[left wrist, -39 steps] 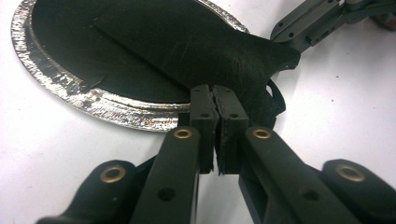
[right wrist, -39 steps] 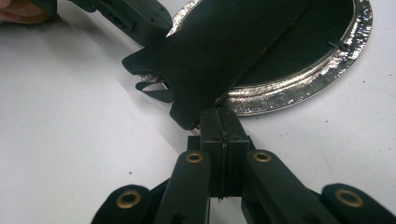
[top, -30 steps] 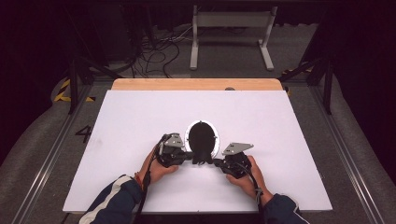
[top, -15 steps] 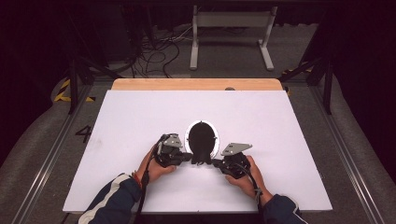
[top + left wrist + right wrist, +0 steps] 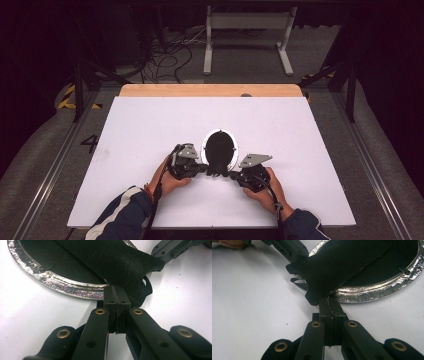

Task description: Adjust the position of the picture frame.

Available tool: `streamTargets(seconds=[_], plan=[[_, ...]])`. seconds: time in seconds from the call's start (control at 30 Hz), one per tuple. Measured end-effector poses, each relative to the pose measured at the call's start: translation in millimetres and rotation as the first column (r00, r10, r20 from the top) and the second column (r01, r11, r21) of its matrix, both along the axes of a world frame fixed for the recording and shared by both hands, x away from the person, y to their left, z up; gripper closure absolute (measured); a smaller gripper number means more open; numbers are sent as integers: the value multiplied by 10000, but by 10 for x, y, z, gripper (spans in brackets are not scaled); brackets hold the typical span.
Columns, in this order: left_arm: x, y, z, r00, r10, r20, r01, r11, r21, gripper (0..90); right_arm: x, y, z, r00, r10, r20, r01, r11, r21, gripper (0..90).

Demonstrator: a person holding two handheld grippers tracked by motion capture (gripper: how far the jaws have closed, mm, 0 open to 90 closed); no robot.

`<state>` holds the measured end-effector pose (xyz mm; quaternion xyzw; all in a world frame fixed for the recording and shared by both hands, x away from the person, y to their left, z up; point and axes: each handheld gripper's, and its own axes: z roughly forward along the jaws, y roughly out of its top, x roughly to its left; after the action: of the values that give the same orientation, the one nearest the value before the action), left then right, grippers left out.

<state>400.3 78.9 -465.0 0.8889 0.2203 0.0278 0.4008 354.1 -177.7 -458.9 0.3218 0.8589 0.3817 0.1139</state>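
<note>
An oval thing with a glittering silver rim (image 5: 204,145) and a black inside lies flat on the white board. A black fabric piece (image 5: 219,150) lies across it, its near end hanging over the rim toward me. In the high view my left gripper (image 5: 207,170) comes in from the left and my right gripper (image 5: 231,175) from the right. In its own view the left gripper (image 5: 117,290) is shut on the edge of the fabric (image 5: 120,262), just past the rim (image 5: 62,283). The right gripper (image 5: 329,301) is shut on the fabric (image 5: 342,265) beside the rim (image 5: 372,293).
The white board (image 5: 150,130) spreads wide on both sides, with a wooden strip (image 5: 210,90) along its far edge. Beyond it are cables (image 5: 165,55) and a white stand (image 5: 247,22) on the floor. Metal rails (image 5: 47,170) run along the sides.
</note>
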Motion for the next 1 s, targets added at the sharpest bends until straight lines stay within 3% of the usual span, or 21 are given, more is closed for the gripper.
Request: streamTargets(seconds=[0.1, 0.3, 0.47, 0.57, 0.63, 0.8, 0.93, 1.0], plan=[[-36, -49, 0, 9997, -108, 225, 106, 9999, 79, 900, 12, -38, 6, 10000, -70, -52, 70, 10000, -6, 900], [-72, -117, -7, 9997, -200, 113, 201, 9998, -51, 900, 13, -135, 21, 9999, -19, -140, 18, 9999, -113, 900], [-81, -129, 5, 9988, -277, 405, 272, 9995, 134, 884, 16, -155, 26, 9999, -48, -104, 46, 9998, -186, 897], [-80, -91, 26, 9986, -441, 298, 438, 9990, 115, 788, 9, -150, 40, 10000, -55, 42, 57, 9993, -359, 854], [-108, -73, 61, 9966, -595, 567, 582, 9980, 244, 758, 5, -159, 62, 10000, -5, 45, 6, 9999, -121, 829], [-220, 107, 171, 9910, -493, 1246, 509, 9987, -100, 655, -22, -169, 124, 9995, 171, 253, -168, 9998, -131, 779], [-301, 270, 188, 9880, -298, 1514, 306, 9995, -33, 559, -48, -207, 171, 9994, 270, 226, -270, 9996, -24, 750], [-375, 444, 192, 9846, 28, 1748, -29, 10000, 2, 480, -64, -217, 182, 9992, 335, 209, -334, 9994, -22, 741]])
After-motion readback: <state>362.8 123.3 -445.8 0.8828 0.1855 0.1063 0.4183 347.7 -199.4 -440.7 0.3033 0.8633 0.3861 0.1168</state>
